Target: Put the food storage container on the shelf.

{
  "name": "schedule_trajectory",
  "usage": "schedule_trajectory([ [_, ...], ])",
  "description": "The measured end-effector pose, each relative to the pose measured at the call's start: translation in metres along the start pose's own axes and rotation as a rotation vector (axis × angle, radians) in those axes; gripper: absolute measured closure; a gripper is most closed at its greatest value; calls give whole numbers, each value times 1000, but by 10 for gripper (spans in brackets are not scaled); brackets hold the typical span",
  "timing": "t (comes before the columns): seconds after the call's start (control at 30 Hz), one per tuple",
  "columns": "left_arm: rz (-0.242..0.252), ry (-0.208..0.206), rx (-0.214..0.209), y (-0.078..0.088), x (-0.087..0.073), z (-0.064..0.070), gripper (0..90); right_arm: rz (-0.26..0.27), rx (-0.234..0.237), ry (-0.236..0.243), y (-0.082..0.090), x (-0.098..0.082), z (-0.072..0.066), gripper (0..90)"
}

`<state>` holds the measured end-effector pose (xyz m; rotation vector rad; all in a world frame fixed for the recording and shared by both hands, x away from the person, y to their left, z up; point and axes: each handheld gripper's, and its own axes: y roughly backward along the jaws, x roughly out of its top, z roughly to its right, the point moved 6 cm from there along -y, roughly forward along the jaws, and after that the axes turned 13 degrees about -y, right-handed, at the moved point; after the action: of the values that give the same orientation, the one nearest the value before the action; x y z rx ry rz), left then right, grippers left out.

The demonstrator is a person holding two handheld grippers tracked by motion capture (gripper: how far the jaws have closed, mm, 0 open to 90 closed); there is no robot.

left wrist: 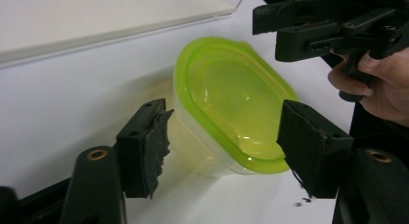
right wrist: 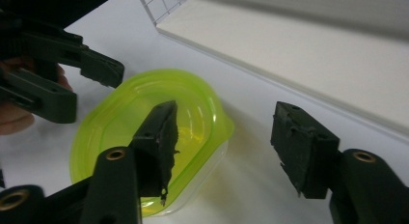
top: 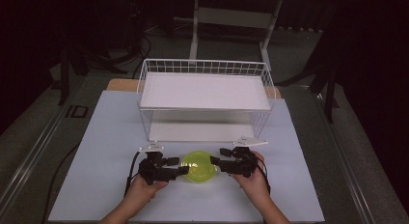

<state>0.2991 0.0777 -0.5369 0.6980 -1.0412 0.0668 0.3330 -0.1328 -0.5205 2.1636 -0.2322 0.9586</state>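
A clear tub with a lime-green lid [top: 198, 167] sits on the white tabletop [top: 111, 137], near the front and between both hands. My left gripper [top: 179, 166] is at its left end, and in the left gripper view its open jaws [left wrist: 224, 142] straddle the tub [left wrist: 231, 98] without visibly squeezing it. My right gripper [top: 219, 157] is at the tub's right end. In the right gripper view it stands open [right wrist: 224, 147], one jaw over the lid [right wrist: 144, 132] and the other over bare table beside it.
A white wire rack [top: 205, 91] with an upper shelf and a lower shelf stands just behind the tub. Dark floor and table legs lie beyond. A cable trails off the table's left side [top: 58, 175].
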Motion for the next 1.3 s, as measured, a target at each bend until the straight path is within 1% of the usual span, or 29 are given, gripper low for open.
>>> schedule_trajectory([
  [0.03, 0, 19, 2, -1, 0, -1, 395, -5, 1, -13, -1, -2, 1, 431],
  [0.07, 0, 19, 2, -1, 0, -1, 416, -11, 1, -17, -3, -3, 2, 439],
  [0.1, -8, 39, 1, -3, -2, -2, 446, -21, 1, -25, -3, -5, 2, 450],
  [0.13, -13, 48, 0, -4, -2, -2, 479, -28, -4, -23, -5, -7, 2, 455],
  [0.17, -19, 49, 3, -5, -3, -2, 510, -35, -8, -21, -6, -8, 3, 474],
  [0.2, -34, 52, -3, -7, -5, -2, 558, -46, -4, -26, -7, -10, 3, 490],
  [0.23, -29, 60, -8, -8, -5, -1, 581, -54, -7, -24, -8, -12, 4, 499],
  [0.33, -26, 71, -18, -7, -5, 0, 630, -65, 9, -34, -8, -13, 1, 583],
  [0.37, -16, 81, -26, -6, -4, 1, 649, -67, 21, -34, -7, -12, 0, 635],
  [0.4, -24, 87, -32, -6, -4, 3, 662, -66, 27, -27, -6, -13, -2, 690],
  [0.43, -31, 87, -28, -6, -4, 4, 673, -66, 27, -18, -5, -13, -4, 700],
  [0.53, -48, 76, -13, -3, -3, 10, 704, -62, 29, -18, -1, -13, -9, 739],
  [0.67, -48, 79, -5, 2, -5, 17, 742, -51, 41, -26, 4, -15, -14, 778],
  [0.73, -48, 98, -5, 4, -6, 19, 761, -53, 44, -27, 6, -15, -17, 791],
  [0.77, -46, 112, -9, 5, -7, 19, 767, -54, 44, -14, 7, -15, -18, 792],
  [0.8, -41, 137, -14, 5, -8, 19, 777, -55, 46, -8, 8, -16, -20, 794],
  [0.83, -41, 152, -17, 6, -8, 19, 787, -57, 45, 1, 9, -16, -22, 797],
  [0.87, -39, 155, -16, 7, -8, 19, 793, -56, 46, 4, 10, -16, -23, 800],
  [0.93, -30, 160, -6, 8, -8, 17, 816, -47, 55, 24, 12, -17, -26, 805],
  [0.97, -37, 151, -1, 8, -7, 17, 820, -43, 60, 35, 13, -17, -27, 807],
  [1.07, -33, 152, -3, 9, -5, 18, 821, -40, 51, 46, 14, -17, -29, 807],
  [1.1, -29, 133, 9, 11, -1, 19, 821, -34, 51, 54, 15, -17, -29, 808],
  [1.13, -20, 136, 5, 12, 2, 20, 822, -24, 50, 64, 18, -14, -30, 808],
  [1.2, 1, 120, 11, 16, 10, 23, 823, -7, 57, 62, 22, -9, -32, 808],
  [1.23, 14, 123, 7, 18, 15, 24, 826, -4, 56, 66, 24, -6, -33, 808],
  [1.3, 26, 101, 12, 23, 24, 27, 826, 17, 56, 79, 30, 1, -35, 807],
])
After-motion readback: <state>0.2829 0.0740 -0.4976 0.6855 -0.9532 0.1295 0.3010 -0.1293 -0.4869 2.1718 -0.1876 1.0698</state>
